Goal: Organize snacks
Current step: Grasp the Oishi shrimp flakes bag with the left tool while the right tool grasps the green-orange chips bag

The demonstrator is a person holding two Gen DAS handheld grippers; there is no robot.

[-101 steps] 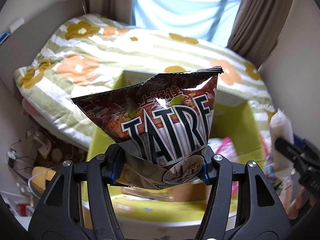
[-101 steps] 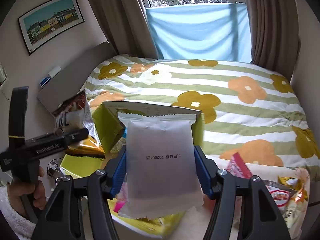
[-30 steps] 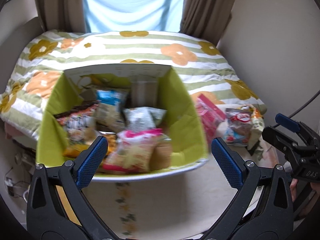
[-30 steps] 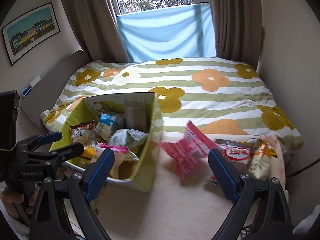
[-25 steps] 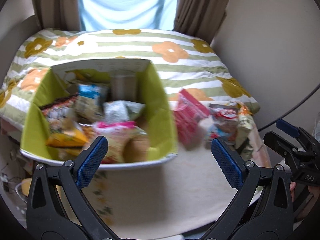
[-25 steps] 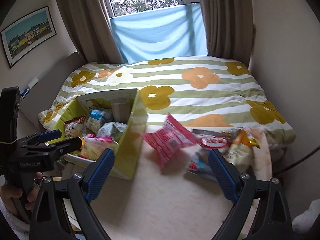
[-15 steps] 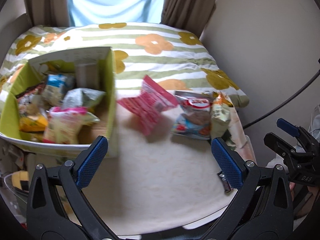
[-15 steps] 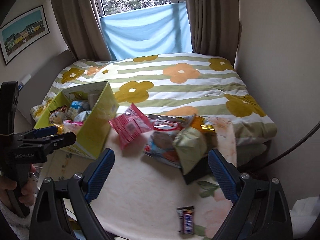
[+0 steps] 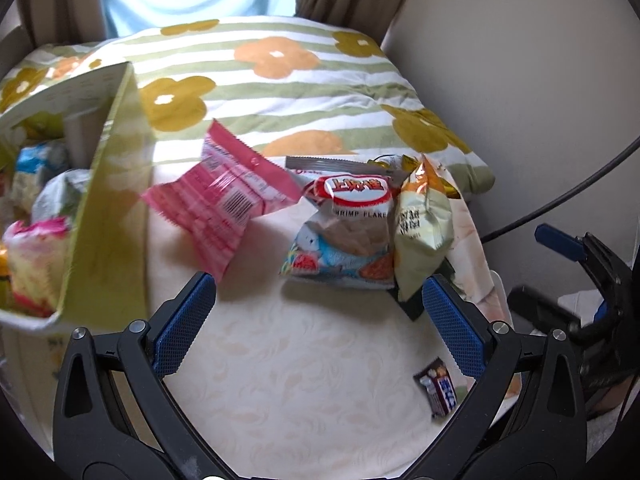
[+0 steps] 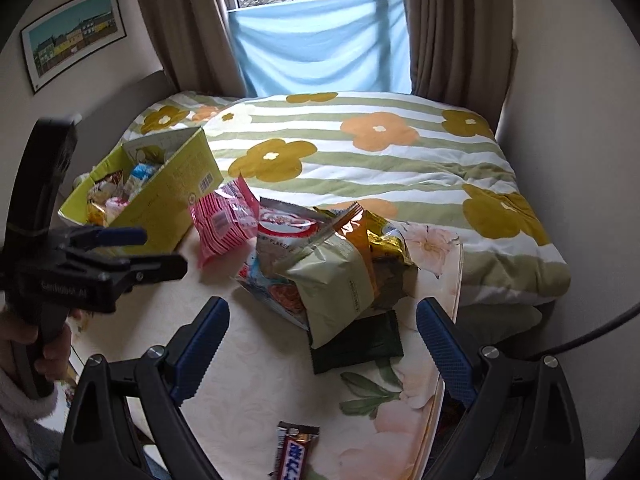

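Snacks: loose packets lie heaped on the cream table top (image 10: 256,380), at 12 o'clock from both grippers. Left gripper (image 9: 318,316) and right gripper (image 10: 322,344) both stand with jaws wide apart and nothing between them. A few seconds earlier each was clamped on a bag above the yellow-green box (image 10: 168,200); both bags are now gone from the jaws, and both views have swung from the box to the heap, which suggests that a delivery is done and the next pick is being lined up.

The box, at 10 o'clock in the right wrist view, already holds several packets. Remaining outside:
- pink striped packet (image 9: 224,200), barcode visible, touching the box wall;
- shrimp-flake bag (image 9: 344,236), reading "SHRIMP FLAKE" under a red oval logo;
- pale green pouch (image 10: 336,280), leaning on that bag, small print unreadable;
- dark flat packet (image 10: 360,344) beneath the pouch;
- chocolate bar (image 10: 294,456) at 6 o'clock, lettering too blurred to read.

The left gripper's body reads "GenRobot.AI".
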